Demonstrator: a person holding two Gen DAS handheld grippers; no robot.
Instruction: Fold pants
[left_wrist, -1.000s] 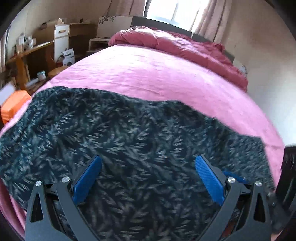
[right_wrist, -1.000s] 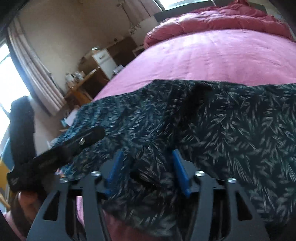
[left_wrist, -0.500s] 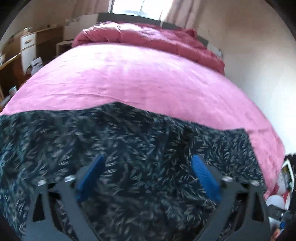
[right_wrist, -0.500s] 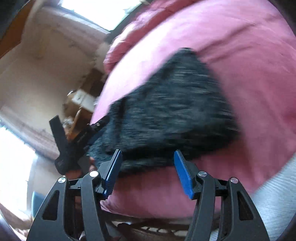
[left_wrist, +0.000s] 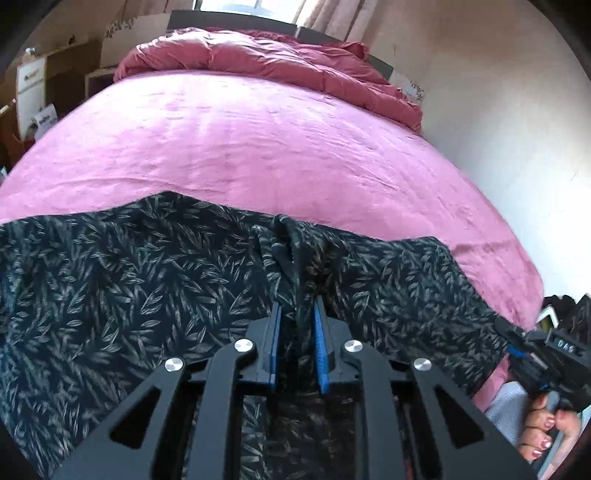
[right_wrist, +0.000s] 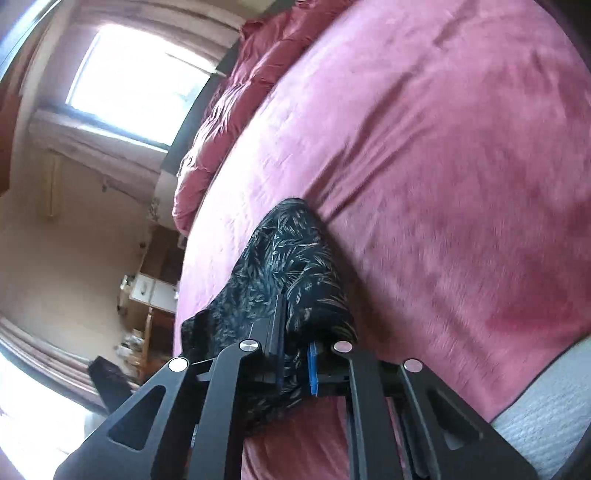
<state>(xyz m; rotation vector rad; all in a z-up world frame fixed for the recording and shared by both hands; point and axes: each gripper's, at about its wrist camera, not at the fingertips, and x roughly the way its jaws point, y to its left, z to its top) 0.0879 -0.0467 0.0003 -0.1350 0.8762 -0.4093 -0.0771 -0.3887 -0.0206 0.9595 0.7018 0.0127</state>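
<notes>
The left gripper (left_wrist: 297, 314) was closing, pinching a ridge of the pants (left_wrist: 129, 280) on the bed (left_wrist: 258, 147). The right gripper (right_wrist: 293, 354) pinched their edge, marked "DAS", perhaps.

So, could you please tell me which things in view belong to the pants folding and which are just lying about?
Part of the job:
- patterned pants
- left hand-held gripper, jaws closing on a bunched ridge of the fabric
- right hand-held gripper, clamped on the fabric
- pink bed sheet, the work surface

Just lying about:
- red duvet
- white cabinet
- window
</notes>
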